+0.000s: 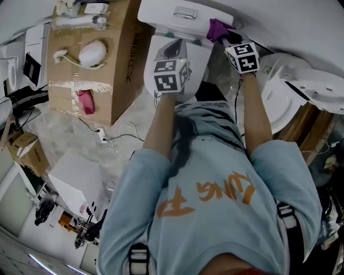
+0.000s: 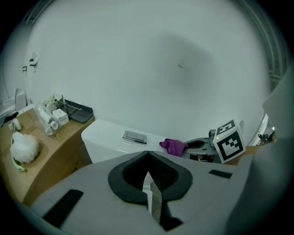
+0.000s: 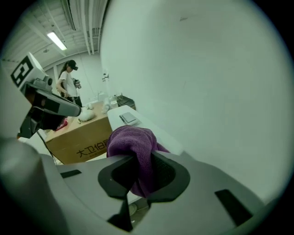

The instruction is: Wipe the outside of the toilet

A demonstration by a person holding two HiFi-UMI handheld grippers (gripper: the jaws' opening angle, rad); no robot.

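Note:
The white toilet [image 1: 185, 13] stands against the wall, its cistern lid carrying a flush plate [image 2: 134, 137]. My right gripper [image 1: 228, 36] is shut on a purple cloth [image 1: 217, 28], held at the right end of the cistern top. In the right gripper view the cloth [image 3: 135, 151] bulges out between the jaws, with the cistern [image 3: 133, 120] behind it. My left gripper [image 1: 173, 49] hovers over the toilet lid in front of the cistern. Its jaws meet with nothing between them [image 2: 148, 172]. From the left gripper view the cloth [image 2: 173, 146] and the right gripper's marker cube [image 2: 228, 142] show to the right.
A big cardboard box [image 1: 88, 59] stands just left of the toilet, with a white fluffy thing [image 1: 92, 52] and small items on top. Another white fixture [image 1: 293, 86] lies to the right. Cables [image 1: 115, 137] run over the floor. A person [image 3: 69, 82] stands far off.

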